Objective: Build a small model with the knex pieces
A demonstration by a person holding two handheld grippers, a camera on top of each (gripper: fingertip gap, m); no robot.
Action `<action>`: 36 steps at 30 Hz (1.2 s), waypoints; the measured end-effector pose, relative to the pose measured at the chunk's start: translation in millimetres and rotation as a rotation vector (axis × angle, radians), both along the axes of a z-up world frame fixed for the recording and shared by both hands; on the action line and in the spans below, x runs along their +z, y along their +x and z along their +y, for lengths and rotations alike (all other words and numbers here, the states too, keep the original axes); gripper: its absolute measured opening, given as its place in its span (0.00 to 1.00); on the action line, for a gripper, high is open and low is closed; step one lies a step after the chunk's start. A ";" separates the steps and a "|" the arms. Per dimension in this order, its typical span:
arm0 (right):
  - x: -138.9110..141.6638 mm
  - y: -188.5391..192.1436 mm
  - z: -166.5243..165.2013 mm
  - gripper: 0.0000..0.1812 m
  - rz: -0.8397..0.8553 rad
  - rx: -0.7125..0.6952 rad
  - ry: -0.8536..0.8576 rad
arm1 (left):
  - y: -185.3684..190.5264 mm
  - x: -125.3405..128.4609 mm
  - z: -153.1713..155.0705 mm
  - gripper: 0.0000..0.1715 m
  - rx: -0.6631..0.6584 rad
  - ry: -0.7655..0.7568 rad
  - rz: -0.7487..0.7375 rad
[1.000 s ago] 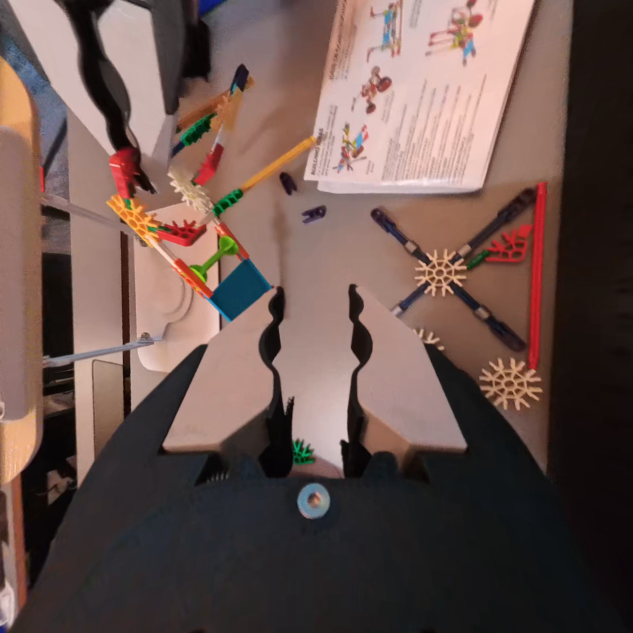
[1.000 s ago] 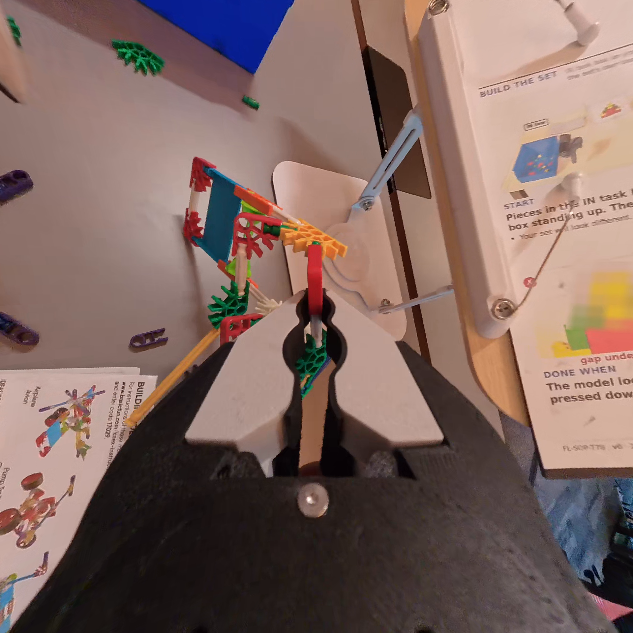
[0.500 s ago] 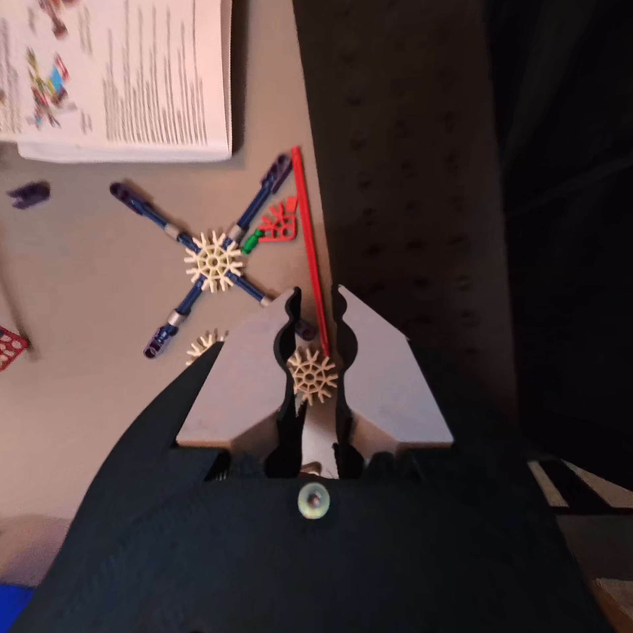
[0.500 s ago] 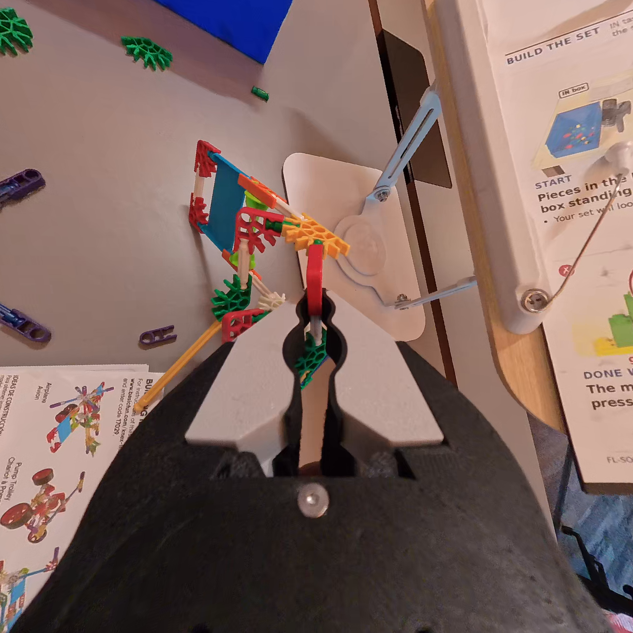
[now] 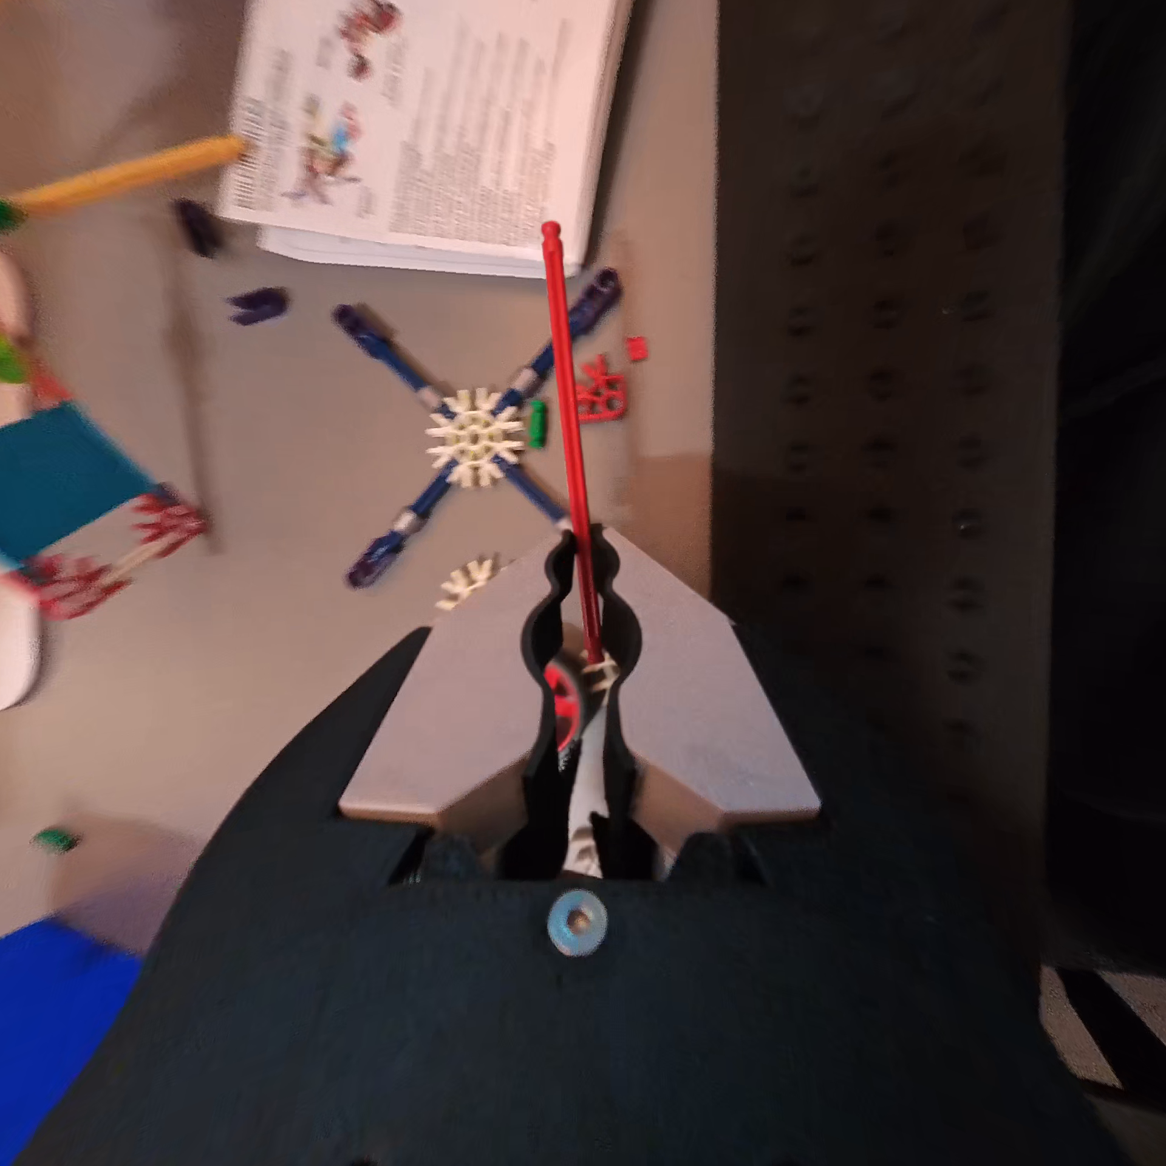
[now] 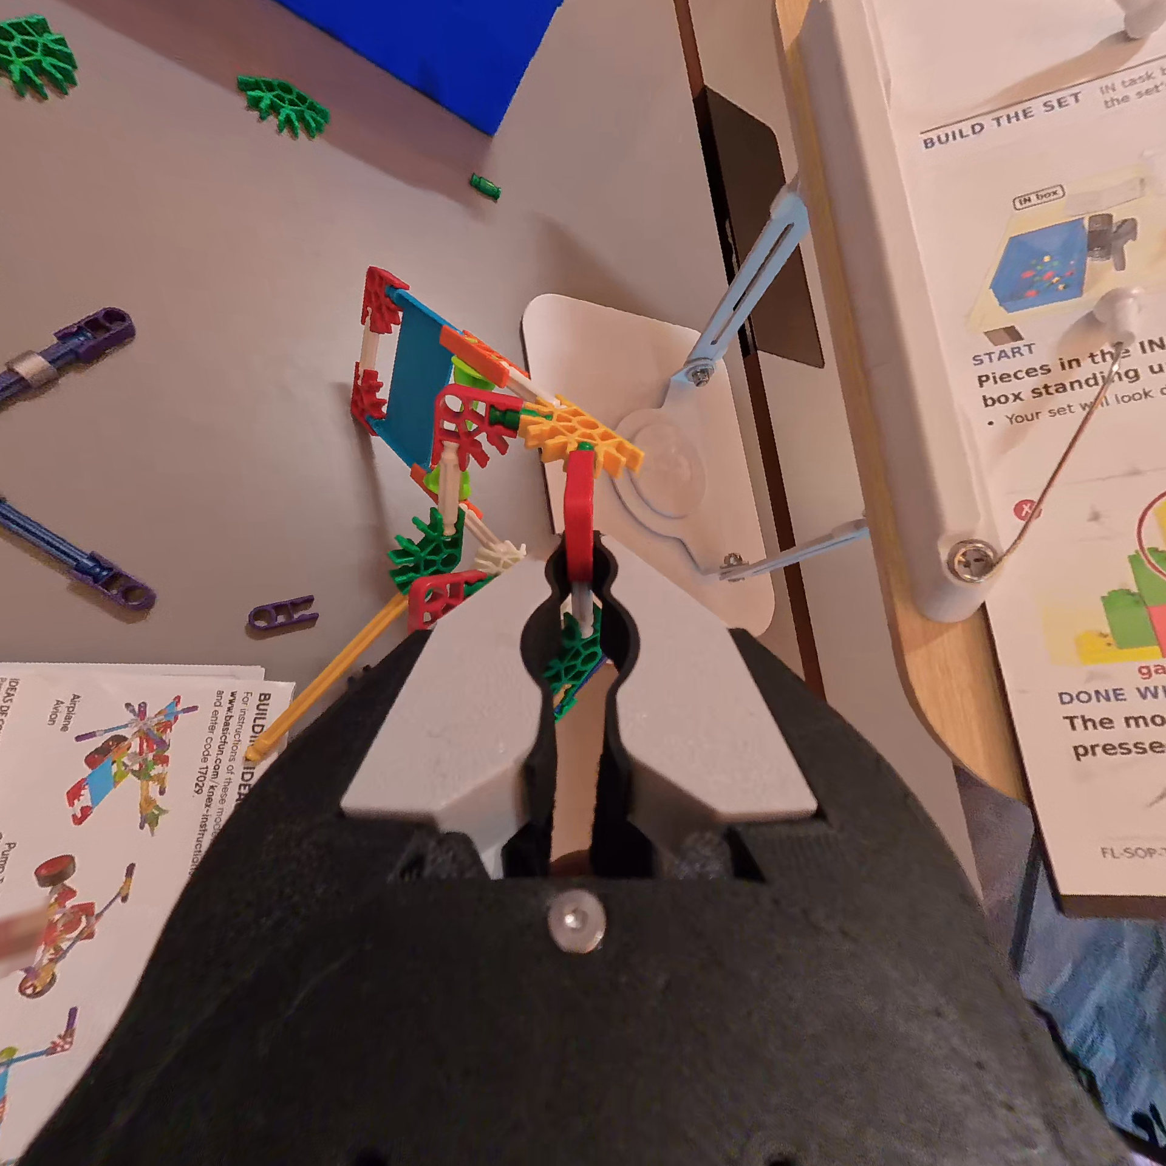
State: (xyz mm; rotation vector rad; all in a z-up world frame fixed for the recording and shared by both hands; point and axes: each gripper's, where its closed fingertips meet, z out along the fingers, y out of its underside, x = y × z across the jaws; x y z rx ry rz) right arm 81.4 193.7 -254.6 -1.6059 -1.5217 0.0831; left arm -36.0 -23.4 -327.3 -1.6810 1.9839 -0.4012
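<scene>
My left gripper (image 5: pixel 583 535) is shut on a long red rod (image 5: pixel 566 391) that sticks out forward, above the table. A cream snowflake connector (image 5: pixel 598 676) sits on the rod's near end between my fingers, with a red wheel (image 5: pixel 560 701) behind it. Below lies a cross of dark blue rods around a cream snowflake connector (image 5: pixel 474 438). My right gripper (image 6: pixel 580 544) is shut on a red connector (image 6: pixel 579 505) of a colourful rod model with a blue panel (image 6: pixel 416 372) and an orange connector (image 6: pixel 580 435). The model hangs over the table and a white stand base (image 6: pixel 669 378).
An instruction booklet (image 5: pixel 429 126) (image 6: pixel 126 789) lies on the table. Loose parts lie about: a red connector (image 5: pixel 602 397), purple clips (image 5: pixel 259 303) (image 6: pixel 281 612), green connectors (image 6: pixel 287 104) and blue rods (image 6: pixel 76 555). A blue box (image 6: pixel 429 50) stands nearby. A dark perforated panel (image 5: pixel 883 378) and an instruction board (image 6: pixel 1041 378) border the table. One gripper's finger ends stand about 25 cm off the other's.
My left gripper swung right, closed on the red rod with its cream connector and lifted it off the table. My right gripper kept hold of the model, almost still.
</scene>
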 end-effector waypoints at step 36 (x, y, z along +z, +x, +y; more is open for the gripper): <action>8.0 -13.5 -12.0 0.01 -0.052 0.029 0.084 | 4.9 139.7 198.8 0.01 -0.136 1.002 0.602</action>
